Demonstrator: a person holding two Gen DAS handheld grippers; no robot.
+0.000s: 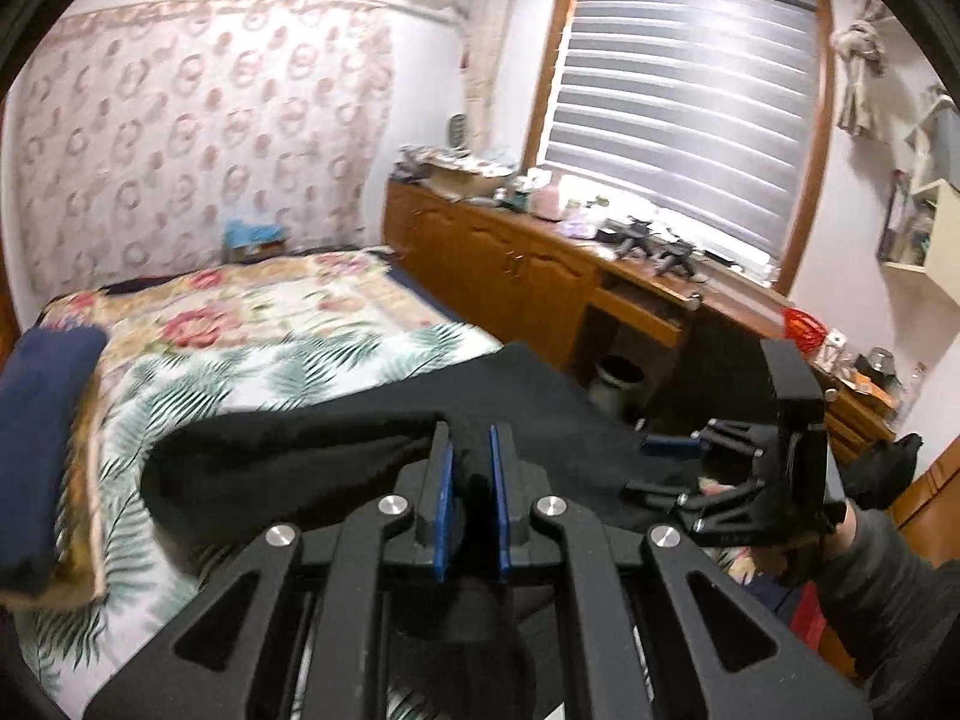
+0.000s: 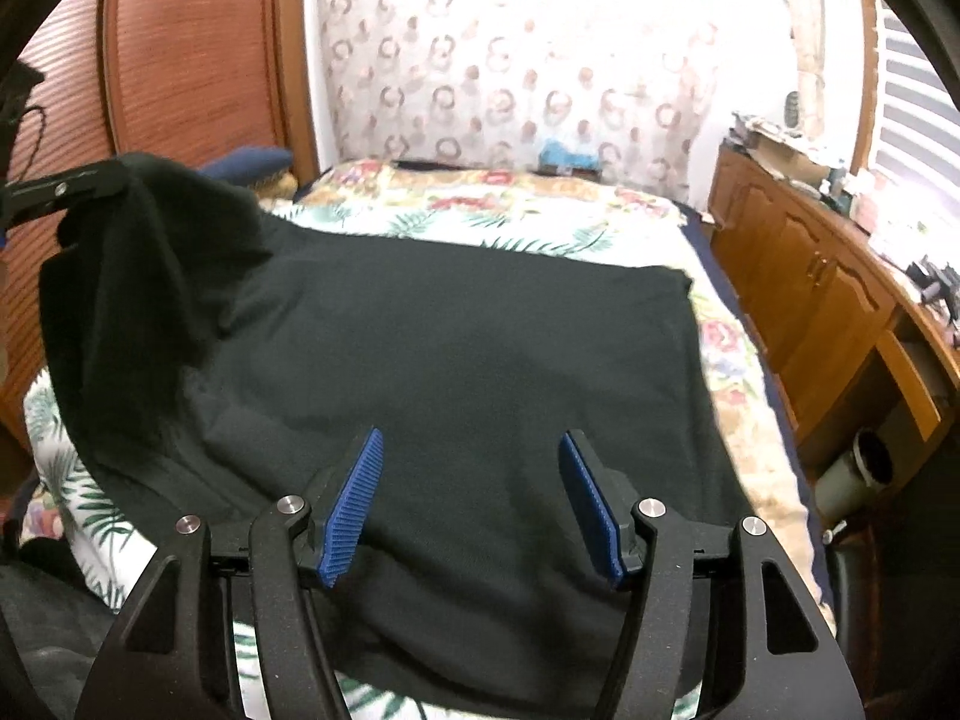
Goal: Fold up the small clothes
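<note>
A black garment [image 2: 480,330] lies spread on the bed, its left corner pulled up off the cover. My left gripper [image 1: 471,450] is shut on that raised corner, with black cloth [image 1: 288,468] pinched between its blue pads. In the right wrist view the left gripper [image 2: 120,177] shows at the upper left, and the cloth hangs from it in a fold. My right gripper [image 2: 471,468] hovers open over the near middle of the garment, blue pads wide apart and nothing between them. In the left wrist view it [image 1: 648,468] appears side-on at the right, held by a gloved hand.
The bed cover [image 2: 540,210] has a leaf and flower print. A navy pillow [image 1: 36,450] lies at the bed's left edge. A wooden cabinet [image 1: 510,264] with clutter runs under the window along the right. A bin [image 2: 858,468] stands beneath it. A wooden door [image 2: 192,60] is at the left.
</note>
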